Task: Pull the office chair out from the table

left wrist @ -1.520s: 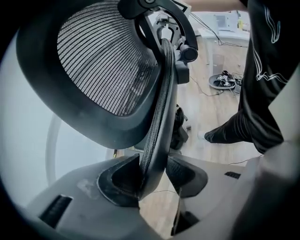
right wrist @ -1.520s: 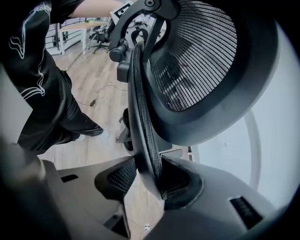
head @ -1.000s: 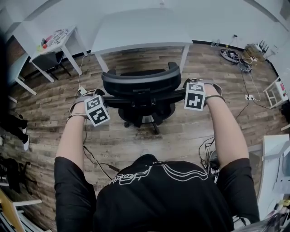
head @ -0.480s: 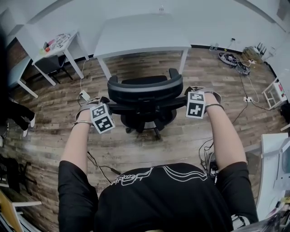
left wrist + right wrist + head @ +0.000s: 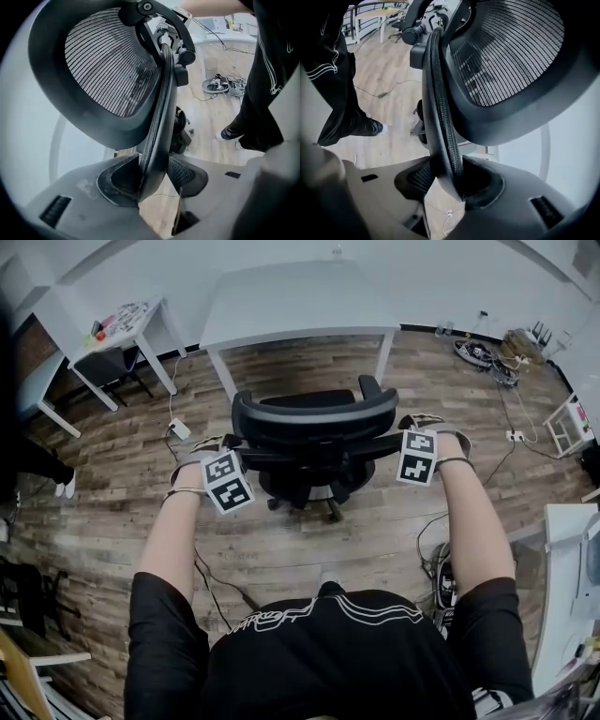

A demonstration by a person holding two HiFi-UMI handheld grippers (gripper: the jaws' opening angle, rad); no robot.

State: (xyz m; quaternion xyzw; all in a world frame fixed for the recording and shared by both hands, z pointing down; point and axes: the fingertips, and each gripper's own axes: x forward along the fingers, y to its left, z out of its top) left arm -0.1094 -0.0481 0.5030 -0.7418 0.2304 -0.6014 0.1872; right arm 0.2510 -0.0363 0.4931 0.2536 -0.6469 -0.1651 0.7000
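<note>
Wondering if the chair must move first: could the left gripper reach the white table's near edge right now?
Probably not. The left gripper has its jaws closed on the backrest edge of the office chair, and that chair stands between it and the white table farther ahead.

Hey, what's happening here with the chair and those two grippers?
A person stands behind a black chair with a gripper in each hand. The left gripper and the right gripper each clamp a side edge of the mesh backrest. The chair stands on the wood floor in front of the white table, apparently clear of its edge.
</note>
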